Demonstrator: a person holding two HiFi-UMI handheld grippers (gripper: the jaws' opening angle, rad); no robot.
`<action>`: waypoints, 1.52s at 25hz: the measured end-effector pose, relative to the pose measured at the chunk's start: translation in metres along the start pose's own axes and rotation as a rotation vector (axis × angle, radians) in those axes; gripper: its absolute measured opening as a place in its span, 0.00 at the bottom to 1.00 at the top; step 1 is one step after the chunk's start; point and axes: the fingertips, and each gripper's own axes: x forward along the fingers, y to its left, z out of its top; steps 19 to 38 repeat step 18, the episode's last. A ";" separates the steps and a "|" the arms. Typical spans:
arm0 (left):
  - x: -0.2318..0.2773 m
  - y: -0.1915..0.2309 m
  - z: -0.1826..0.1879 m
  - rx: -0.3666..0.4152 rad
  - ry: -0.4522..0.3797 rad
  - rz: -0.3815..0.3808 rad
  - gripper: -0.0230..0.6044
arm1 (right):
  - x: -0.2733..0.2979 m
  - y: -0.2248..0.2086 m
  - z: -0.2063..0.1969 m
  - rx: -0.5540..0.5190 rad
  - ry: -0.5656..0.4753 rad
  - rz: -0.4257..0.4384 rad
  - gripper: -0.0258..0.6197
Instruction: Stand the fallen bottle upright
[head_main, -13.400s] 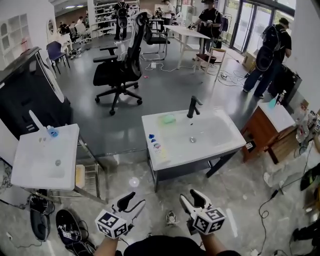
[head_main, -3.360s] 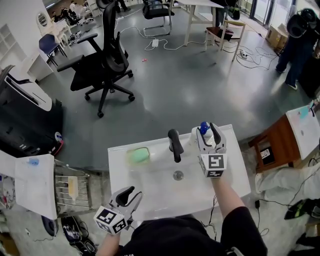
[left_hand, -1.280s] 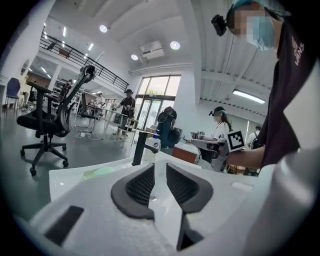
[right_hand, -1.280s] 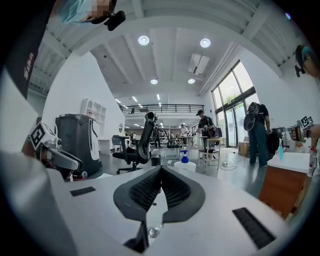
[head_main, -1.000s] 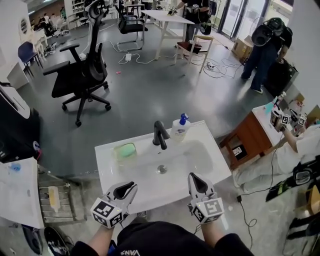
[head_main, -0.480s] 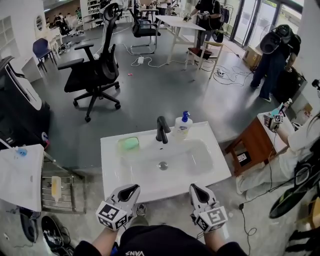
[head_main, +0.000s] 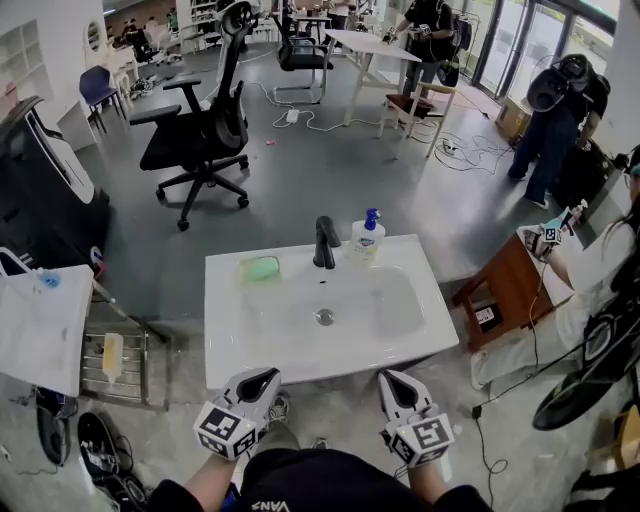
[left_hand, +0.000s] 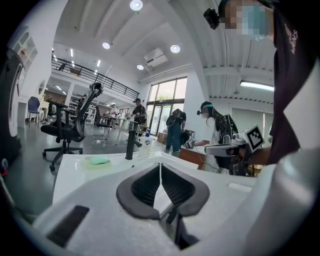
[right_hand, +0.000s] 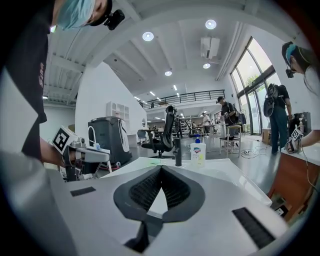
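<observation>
The soap bottle (head_main: 367, 238), white with a blue pump, stands upright on the back rim of the white sink (head_main: 230, 350), right of the black faucet (head_main: 324, 243). It shows small in the left gripper view (left_hand: 146, 145) and clearer in the right gripper view (right_hand: 198, 152). Both grippers hang side by side before the sink's front edge, far from the bottle. My left gripper (head_main: 258, 383) (left_hand: 160, 165) is shut, its jaws having just closed with nothing between them. My right gripper (head_main: 390, 385) (right_hand: 161, 167) is shut and empty too.
A green soap bar (head_main: 260, 268) lies left of the faucet. A second white basin (head_main: 40, 325) on a wire rack stands at the left, a wooden cabinet (head_main: 500, 290) and a seated person (head_main: 600, 270) at the right. A black office chair (head_main: 205, 130) stands beyond the sink.
Both grippers have drawn back from the sink's front edge toward my body. The left jaws have gone from slightly apart to shut. The bottle has stayed upright.
</observation>
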 end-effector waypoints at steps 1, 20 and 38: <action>-0.002 -0.002 -0.001 0.000 -0.001 0.005 0.08 | -0.002 0.001 -0.001 -0.003 0.004 0.001 0.04; -0.021 -0.019 -0.007 0.003 0.003 0.043 0.08 | -0.009 0.008 -0.015 -0.013 0.046 0.041 0.04; -0.021 -0.019 -0.007 0.003 0.003 0.043 0.08 | -0.009 0.008 -0.015 -0.013 0.046 0.041 0.04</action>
